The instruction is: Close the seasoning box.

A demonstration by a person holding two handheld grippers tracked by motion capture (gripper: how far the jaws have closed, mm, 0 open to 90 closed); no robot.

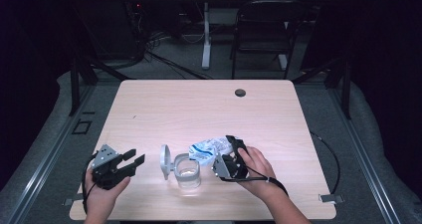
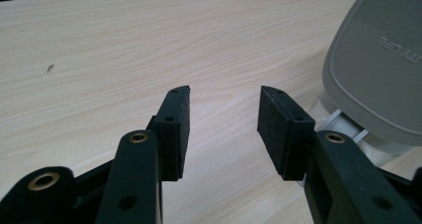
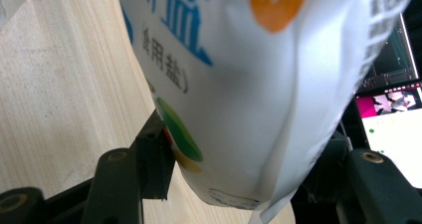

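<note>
I read 食用盐 in blue on the crinkly white salt bag [image 3: 239,84], with orange and green dots | my right gripper [image 1: 230,157] clamps it above the clear plastic container [image 1: 188,173] near the tabletop's front edge | grey flip lid [image 2: 378,69] reads "LIFE" | my left gripper [image 2: 224,129] spread apart, holding nothing, front-left | pale woodgrain tabletop [image 1: 199,109]

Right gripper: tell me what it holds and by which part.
The right gripper is shut on the white salt bag, gripping its lower end, with the bag tipped over the clear container.
</note>
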